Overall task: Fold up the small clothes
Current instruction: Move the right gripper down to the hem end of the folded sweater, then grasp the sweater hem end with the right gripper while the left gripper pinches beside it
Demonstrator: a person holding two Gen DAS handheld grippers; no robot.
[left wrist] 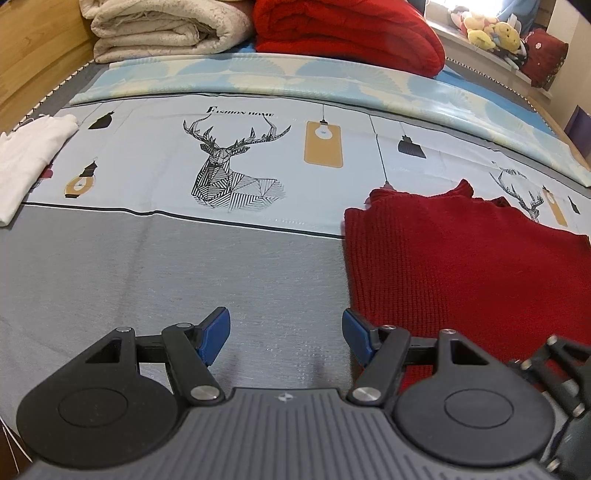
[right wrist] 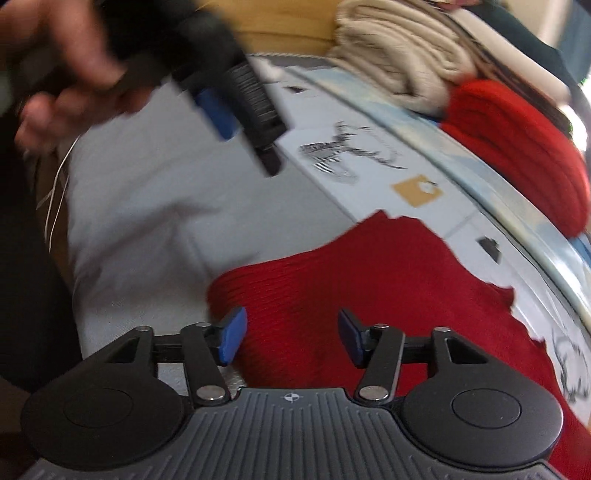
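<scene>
blue rubber pads sit nearest on both tools, and neither pair has anything pinched: the left gripper (left wrist: 286, 338) hangs with its jaws wide apart over bare grey bedspread (left wrist: 166, 277), its right pad just at the edge of the red knitted garment (left wrist: 461, 266); the right gripper (right wrist: 291, 338) stands with its jaws apart too, right over that same red knit near its lower left corner, and whether the pads touch the wool i cannot tell, since this view is smeared

the red piece lies flat on the bed, to the right of the left tool, its scalloped edge toward the deer print (left wrist: 229, 166); it looks spread out rather than folded, so i'd judge the step in hand is getting a grip for the fold

next, each tool would need to drop onto an edge or corner of the knit, close on it, then lift and carry it across; thick wool may slip or bunch

further off, a white garment (left wrist: 29, 158) rests at the left edge, and at the headboard a cream quilt (left wrist: 166, 29) and a red blanket (left wrist: 347, 33) are stacked; plush toys (left wrist: 491, 29) line the sill
</scene>
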